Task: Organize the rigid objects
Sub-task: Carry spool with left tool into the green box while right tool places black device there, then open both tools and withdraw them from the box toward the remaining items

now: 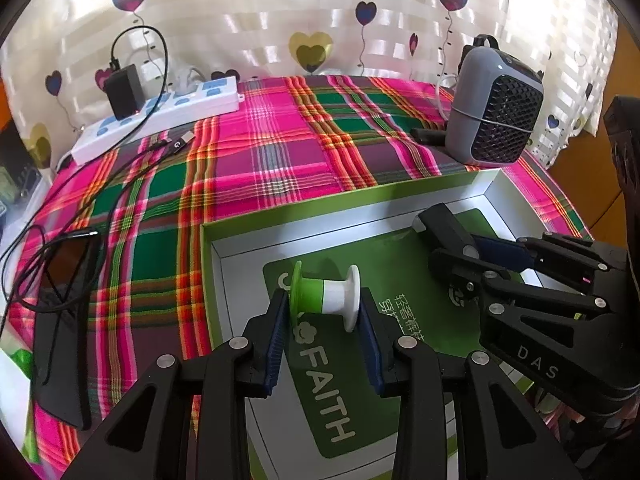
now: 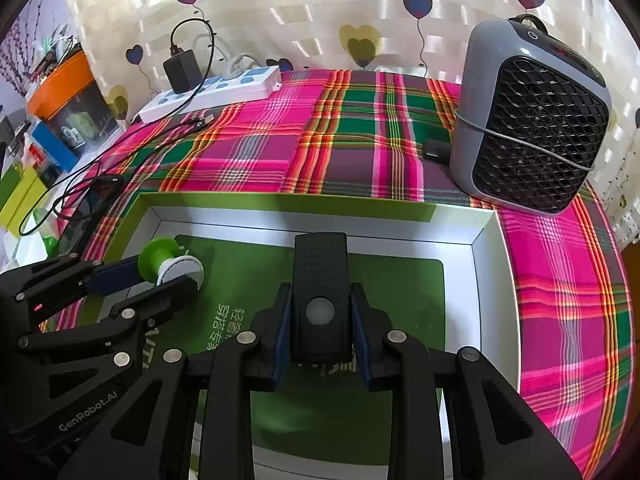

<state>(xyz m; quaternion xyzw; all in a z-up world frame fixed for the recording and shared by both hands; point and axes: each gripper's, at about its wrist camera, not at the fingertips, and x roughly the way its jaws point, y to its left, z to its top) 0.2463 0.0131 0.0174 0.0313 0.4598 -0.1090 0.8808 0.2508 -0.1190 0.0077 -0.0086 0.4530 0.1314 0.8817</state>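
A green-and-white spool (image 1: 332, 298) lies crosswise between the blue pads of my left gripper (image 1: 324, 296), which is shut on its two flanges. It hangs just over the green card in an open green box (image 1: 320, 226) with white inner walls. My right gripper (image 2: 320, 300) is shut on a black rectangular device (image 2: 320, 272) with a round grey button, held over the same box (image 2: 280, 204). In the right wrist view the left gripper (image 2: 160, 276) and spool (image 2: 168, 258) show at the left. In the left wrist view the right gripper (image 1: 476, 254) and device (image 1: 444, 226) show at the right.
A grey fan heater (image 2: 532, 120) stands on the plaid cloth (image 1: 280, 152) behind the box's right corner. A white power strip (image 1: 160, 116) with a black adapter lies at the back left. Black cables and a flat dark slab (image 1: 60, 320) lie left of the box.
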